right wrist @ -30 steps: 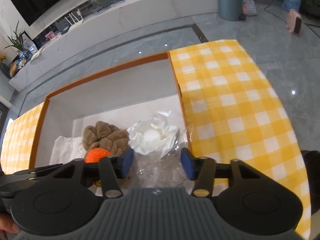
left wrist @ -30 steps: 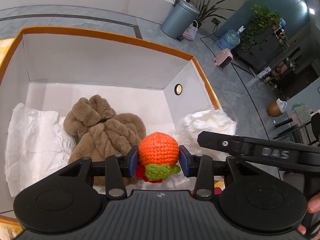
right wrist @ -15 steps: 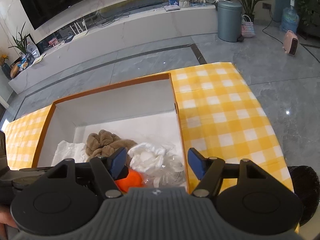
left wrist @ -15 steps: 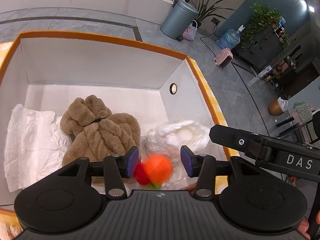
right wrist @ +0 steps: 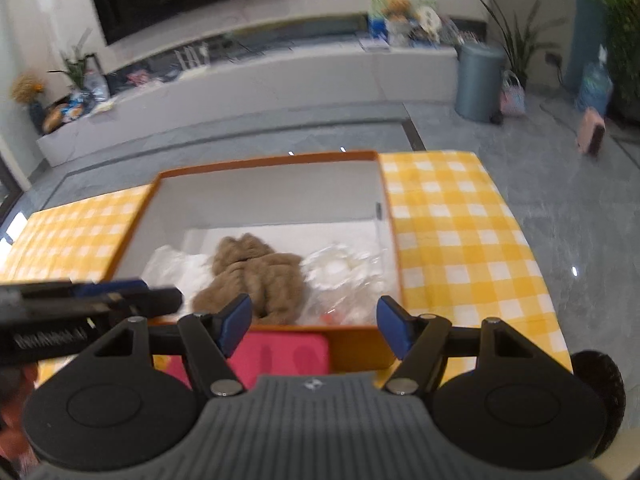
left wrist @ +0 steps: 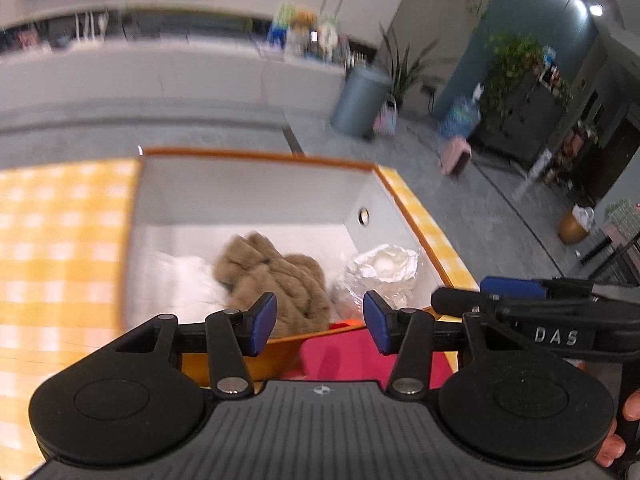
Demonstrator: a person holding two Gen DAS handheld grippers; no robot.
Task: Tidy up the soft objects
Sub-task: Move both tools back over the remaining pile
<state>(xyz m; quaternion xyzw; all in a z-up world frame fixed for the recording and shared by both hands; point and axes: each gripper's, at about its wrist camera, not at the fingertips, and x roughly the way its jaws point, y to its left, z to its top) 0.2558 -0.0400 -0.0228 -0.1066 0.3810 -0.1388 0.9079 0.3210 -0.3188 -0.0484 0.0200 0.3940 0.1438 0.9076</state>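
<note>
An orange-rimmed white box (left wrist: 256, 156) (right wrist: 264, 159) stands on the checked table. Inside lie a brown plush toy (left wrist: 280, 276) (right wrist: 256, 276), a white soft item in clear plastic (left wrist: 380, 264) (right wrist: 340, 276) and a white cloth (left wrist: 176, 280) (right wrist: 172, 264). The orange crocheted ball (left wrist: 348, 322) (right wrist: 331, 317) peeks over the box's near wall. My left gripper (left wrist: 320, 322) hangs open and empty above the near edge. My right gripper (right wrist: 314, 322) is likewise open and empty beside it, and its fingers (left wrist: 516, 292) show in the left wrist view.
A pink-red flat thing (left wrist: 352, 356) (right wrist: 280, 354) lies in front of the box's near wall. Yellow checked cloth (right wrist: 460, 240) (left wrist: 60, 240) spreads on both sides of the box. A dark fuzzy object (right wrist: 596, 392) sits at the table's near right corner.
The left gripper opened and the orange ball fell into the box. Both grippers have drawn back and risen, so the box now looks smaller and farther away.
</note>
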